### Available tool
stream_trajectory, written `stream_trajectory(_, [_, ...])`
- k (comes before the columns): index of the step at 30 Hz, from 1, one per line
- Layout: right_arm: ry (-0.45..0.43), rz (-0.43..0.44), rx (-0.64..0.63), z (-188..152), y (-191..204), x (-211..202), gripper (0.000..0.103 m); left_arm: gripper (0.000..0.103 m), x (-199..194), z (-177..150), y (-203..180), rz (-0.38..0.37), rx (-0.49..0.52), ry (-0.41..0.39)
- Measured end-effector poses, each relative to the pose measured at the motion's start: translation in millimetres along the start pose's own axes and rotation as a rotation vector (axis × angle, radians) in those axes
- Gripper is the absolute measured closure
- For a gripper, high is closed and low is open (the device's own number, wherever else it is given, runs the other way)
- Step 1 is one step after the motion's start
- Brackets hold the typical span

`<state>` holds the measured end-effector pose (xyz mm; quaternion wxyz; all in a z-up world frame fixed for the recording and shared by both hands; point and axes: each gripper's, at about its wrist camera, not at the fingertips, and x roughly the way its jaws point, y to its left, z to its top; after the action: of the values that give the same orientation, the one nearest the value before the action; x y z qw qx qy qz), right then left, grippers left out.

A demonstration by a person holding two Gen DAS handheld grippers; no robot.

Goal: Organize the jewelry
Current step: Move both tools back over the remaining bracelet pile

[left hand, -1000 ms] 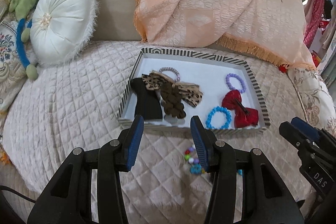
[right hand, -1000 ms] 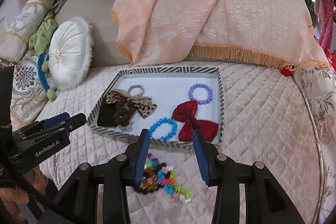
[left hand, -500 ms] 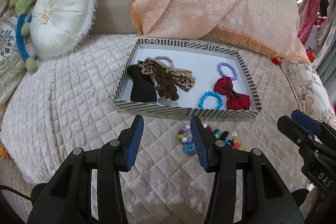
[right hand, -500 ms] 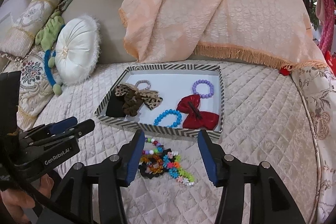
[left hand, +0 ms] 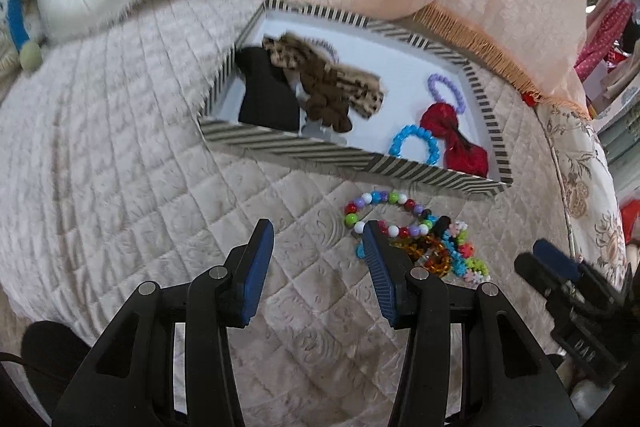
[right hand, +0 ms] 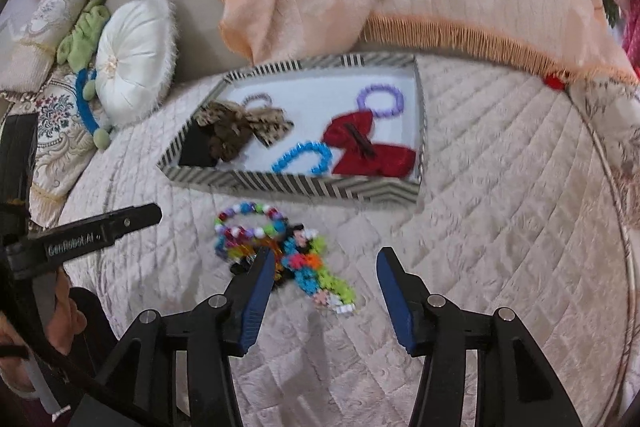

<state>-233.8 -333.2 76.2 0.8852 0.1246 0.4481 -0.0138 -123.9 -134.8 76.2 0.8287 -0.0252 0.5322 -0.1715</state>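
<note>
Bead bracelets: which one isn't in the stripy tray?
The rainbow bracelet, lying on the quilt in front of the tray. The blue bracelet and purple bracelet lie inside it.

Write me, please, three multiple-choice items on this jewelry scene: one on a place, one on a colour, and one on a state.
1. Where does the pile of multicoloured bead bracelets lie?
A. inside the striped tray
B. on the quilt in front of the striped tray
C. on the white round cushion

2. What colour is the bow in the striped tray?
A. red
B. green
C. yellow

3. How does the right gripper stand?
A. shut on a bracelet
B. open, holding nothing
C. shut on the tray's rim

Answers: 1 B, the pile rests on the quilt outside the tray's near wall; 2 A, the bow beside the blue bracelet is red; 3 B, its fingers stand apart above the pile.
</note>
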Motion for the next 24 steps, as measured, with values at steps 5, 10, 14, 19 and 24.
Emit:
stream_trajectory(5, [0.037, 0.001, -0.036, -13, -6, 12, 0.053, 0.057, 25, 5, -2, 0.007, -0.011, 0.044])
stream_trajectory(10, [0.055, 0.007, -0.03, -14, -15, 24, 0.053, 0.057, 49, 12, -7, 0.036, 0.0, 0.078])
stream_trajectory(14, [0.07, 0.029, -0.073, -14, -10, 31, 0.053, 0.057, 58, 18, -9, 0.033, 0.005, 0.082])
stream_trajectory(19, [0.096, 0.005, -0.129, -13, -4, 50, 0.064, 0.057, 74, 23, -18, 0.05, 0.043, 0.106])
stream_trajectory(24, [0.058, 0.025, -0.119, -16, -8, 55, 0.078, 0.057, 82, 25, -25, 0.076, 0.082, 0.105])
